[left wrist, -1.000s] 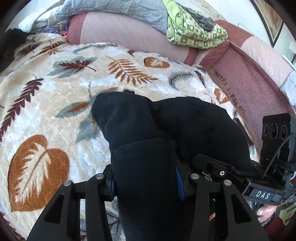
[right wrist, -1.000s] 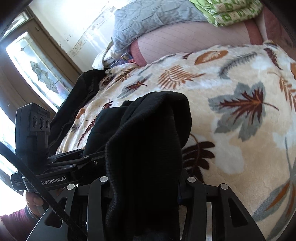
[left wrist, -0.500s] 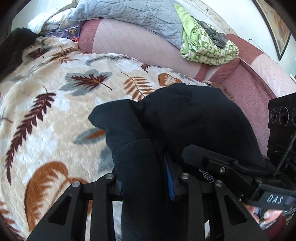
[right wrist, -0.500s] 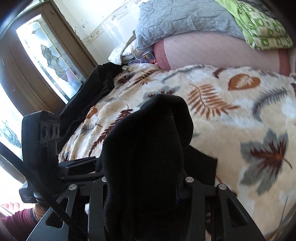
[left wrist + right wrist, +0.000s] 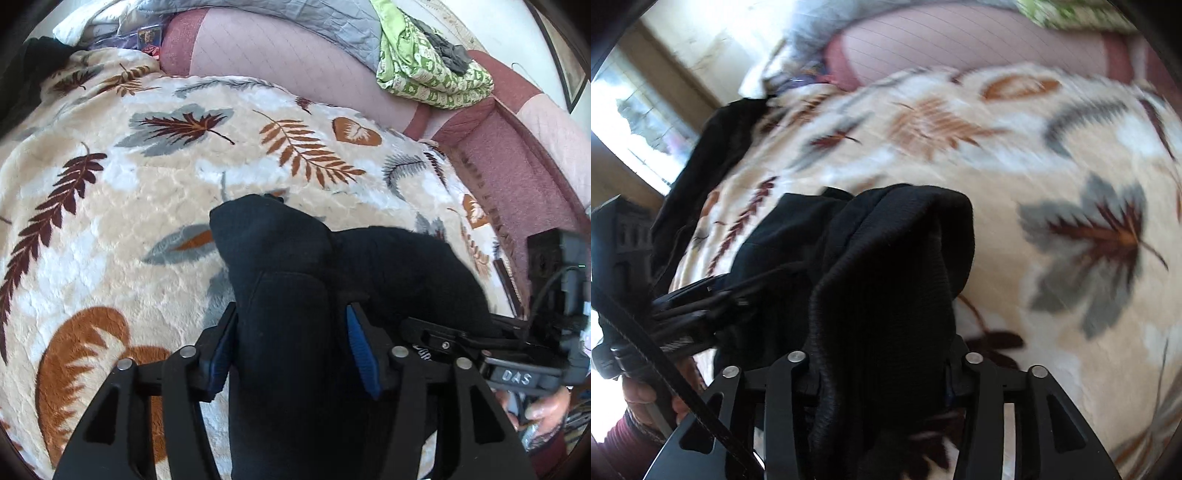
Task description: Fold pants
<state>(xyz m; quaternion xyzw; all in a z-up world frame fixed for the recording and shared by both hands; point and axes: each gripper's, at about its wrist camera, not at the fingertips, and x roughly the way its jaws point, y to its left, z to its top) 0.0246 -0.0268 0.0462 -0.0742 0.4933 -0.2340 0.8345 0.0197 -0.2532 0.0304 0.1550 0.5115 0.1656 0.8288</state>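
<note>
2 grippers are in your hands, and both have the black pants [image 5: 280, 332] running up between their fingers. Your left gripper [image 5: 291, 347] has just been opening: its blue pads [image 5: 360, 350] now stand a little clear of the fold of cloth on both sides, so the fabric sits between them loosely rather than pinched. Your right gripper [image 5: 882, 365] has also just been opening, with a thick bunch of the pants [image 5: 886, 280] filling the space between its fingers; whether its pads press on the cloth you cannot tell, since the fabric hides them. The pants lie heaped on the cream leaf-print blanket [image 5: 110, 206], near its front edge, draped over both tools. From the left view your right hand [image 5: 543, 410] shows low at the right edge, gripping its handle. Behind the blanket runs a pink sofa back [image 5: 280, 59] with a green patterned cloth [image 5: 424, 70] folded on top. The right view is blurred
</note>
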